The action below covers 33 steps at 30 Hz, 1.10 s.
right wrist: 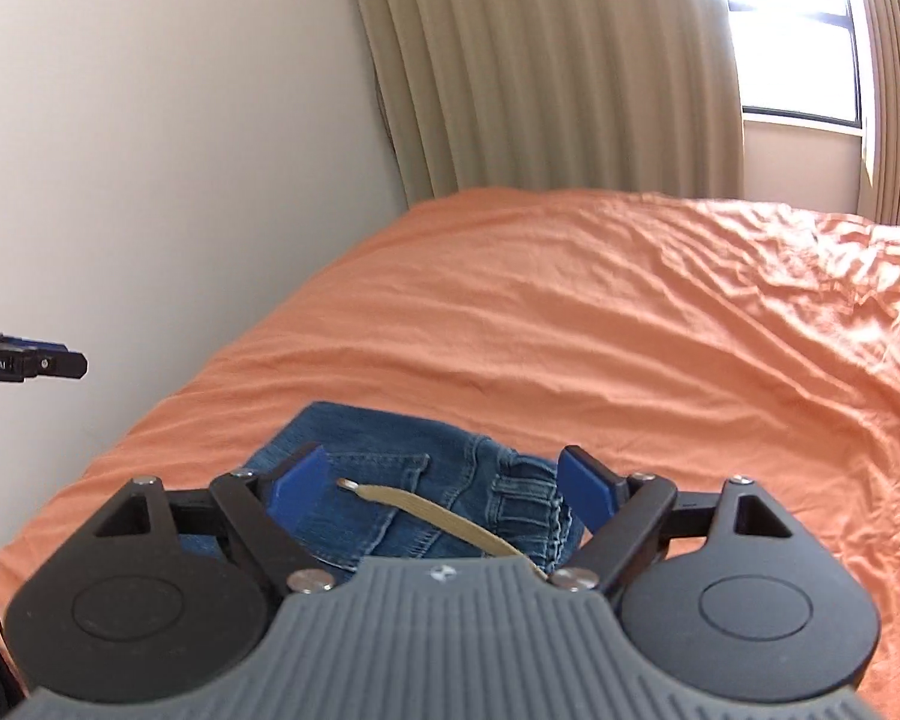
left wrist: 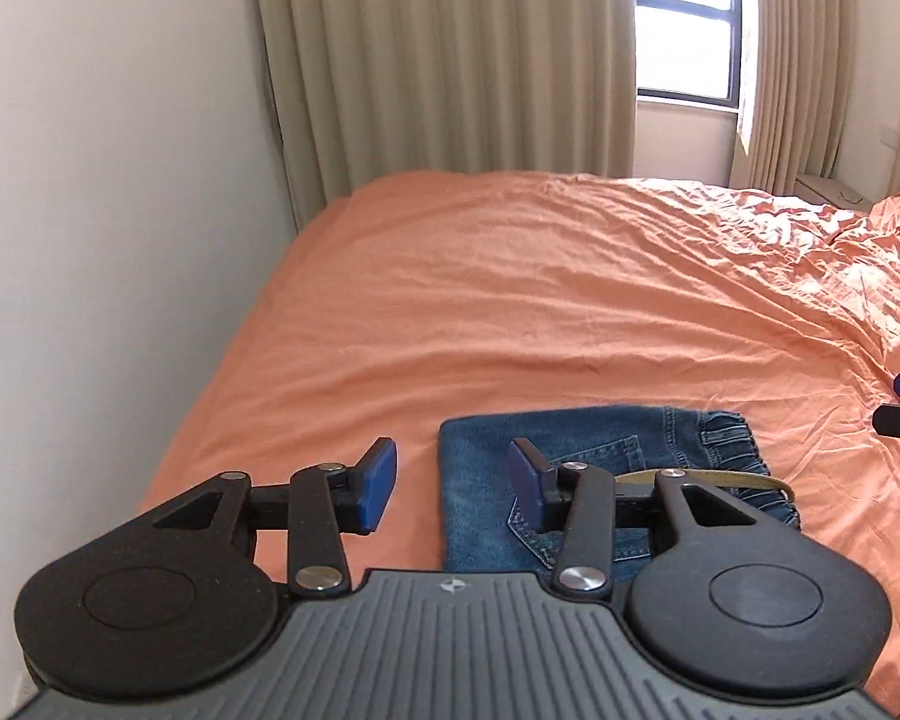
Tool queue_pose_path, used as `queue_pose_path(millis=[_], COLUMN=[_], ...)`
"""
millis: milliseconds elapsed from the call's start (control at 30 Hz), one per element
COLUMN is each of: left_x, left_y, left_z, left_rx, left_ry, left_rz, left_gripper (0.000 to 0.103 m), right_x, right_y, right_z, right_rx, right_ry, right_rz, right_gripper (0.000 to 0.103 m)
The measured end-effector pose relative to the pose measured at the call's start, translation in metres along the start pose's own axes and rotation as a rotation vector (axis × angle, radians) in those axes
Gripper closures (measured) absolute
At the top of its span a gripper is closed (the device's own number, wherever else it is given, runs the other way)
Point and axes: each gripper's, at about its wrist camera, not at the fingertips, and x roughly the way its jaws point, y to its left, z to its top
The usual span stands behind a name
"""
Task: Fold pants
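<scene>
Two grippers, one pair of folded denim pants (left wrist: 570, 480) with a tan drawstring (right wrist: 438, 519), flat on wrinkled orange bed sheet (left wrist: 510, 300). Left gripper (left wrist: 453, 483) jaws spread, empty, above pants' left edge. Right gripper (right wrist: 444, 489) jaws spread wide, empty, over pants.

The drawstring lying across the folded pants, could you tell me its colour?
Tan drawstring, clearest in the right wrist view.
</scene>
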Motion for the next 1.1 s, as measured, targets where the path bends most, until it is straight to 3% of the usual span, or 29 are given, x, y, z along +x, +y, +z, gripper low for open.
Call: queue_pose_path(millis=[167,200,300,400,533,633,767,900,1100], left_x=[-0.072,-0.086,-0.112,-0.122,-0.113,-0.096,-0.068,-0.041,-0.04], left_y=[-0.03,-0.037,-0.052,-0.071,-0.102,-0.118,-0.137,-0.145,-0.147], left_z=[-0.006,-0.01,-0.026,-0.049,-0.083,-0.106,-0.135,-0.158,-0.185], left_rx=[0.098,0.109,0.091,0.053,-0.007,-0.062,-0.096,-0.125,-0.147], left_ry=[-0.095,-0.114,-0.148,-0.166,-0.166,-0.15,-0.086,-0.014,0.025], left_rz=[0.054,0.064,0.052,0.036,0.074,0.059,0.055,0.066,0.069], left_gripper=[0.05,0.046,0.019,0.015,0.012,0.012,0.012,0.015,0.016], right_x=[-0.067,-0.078,-0.105,-0.119,-0.123,-0.116,-0.101,-0.079,-0.06], right_y=[0.045,0.052,0.067,0.074,0.077,0.076,0.068,0.061,0.059], right_z=[-0.012,-0.017,-0.034,-0.055,-0.081,-0.103,-0.131,-0.156,-0.169], right_rx=[-0.108,-0.119,-0.124,-0.101,-0.088,-0.107,-0.078,-0.062,-0.04], right_ry=[-0.127,-0.154,-0.215,-0.239,-0.235,-0.214,-0.145,-0.06,-0.014], right_rz=[-0.006,-0.009,-0.011,-0.039,-0.073,-0.121,-0.129,-0.156,-0.148], right_gripper=[0.022,0.022,0.022,0.022,0.022,0.022,0.022,0.022,0.022])
